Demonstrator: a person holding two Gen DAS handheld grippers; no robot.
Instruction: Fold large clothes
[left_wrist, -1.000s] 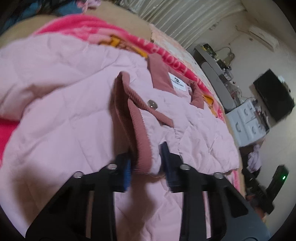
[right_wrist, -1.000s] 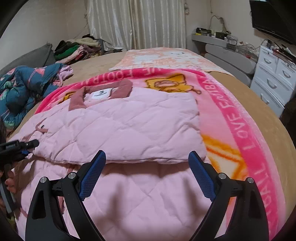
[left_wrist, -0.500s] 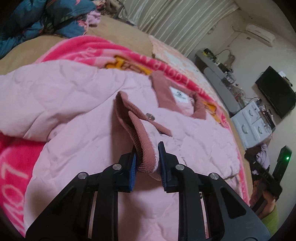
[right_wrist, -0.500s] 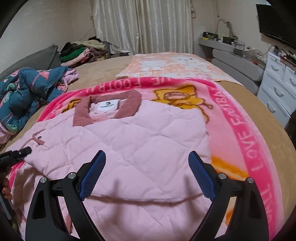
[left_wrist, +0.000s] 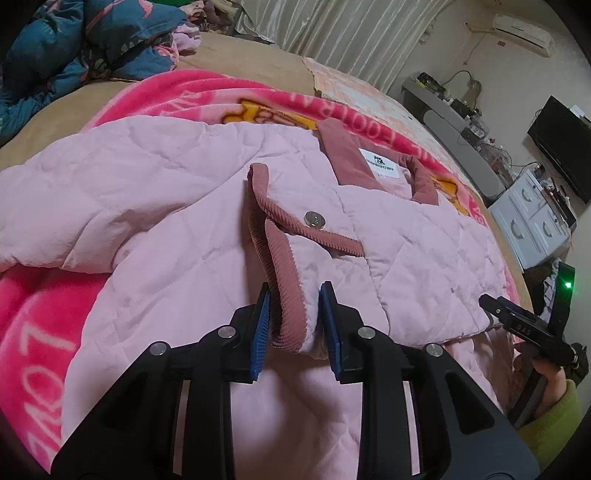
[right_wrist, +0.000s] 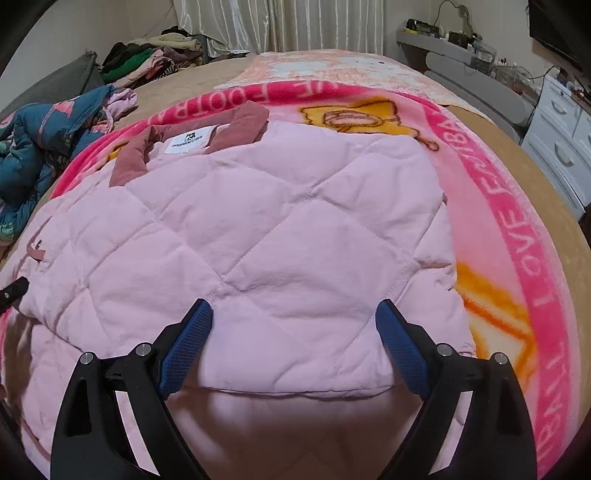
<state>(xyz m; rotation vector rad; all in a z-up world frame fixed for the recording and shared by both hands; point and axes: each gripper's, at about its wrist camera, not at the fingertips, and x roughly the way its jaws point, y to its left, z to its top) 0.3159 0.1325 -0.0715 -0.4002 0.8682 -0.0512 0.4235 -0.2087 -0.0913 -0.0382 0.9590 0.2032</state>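
On the bed, over a pink blanket (right_wrist: 517, 206), the quilted pink jacket (right_wrist: 280, 229) lies spread with its collar (right_wrist: 243, 125) at the far end and its long axis running away from both grippers; the left gripper (left_wrist: 295, 321) has the ribbed cuff (left_wrist: 286, 295) of a sleeve between its blue pads, the jaws having just eased apart a little, so the right pad now stands clear of the cloth and the grip looks let go; the cuff lies on the jacket's front, near a snap (left_wrist: 314, 220); the right gripper (right_wrist: 293, 347) hangs wide open, straddling the folded near edge of the jacket, nothing pinched; that edge lies just ahead of its fingers and crosswise to them, so I judge the right hand the nearer to take it and carry it towards the collar
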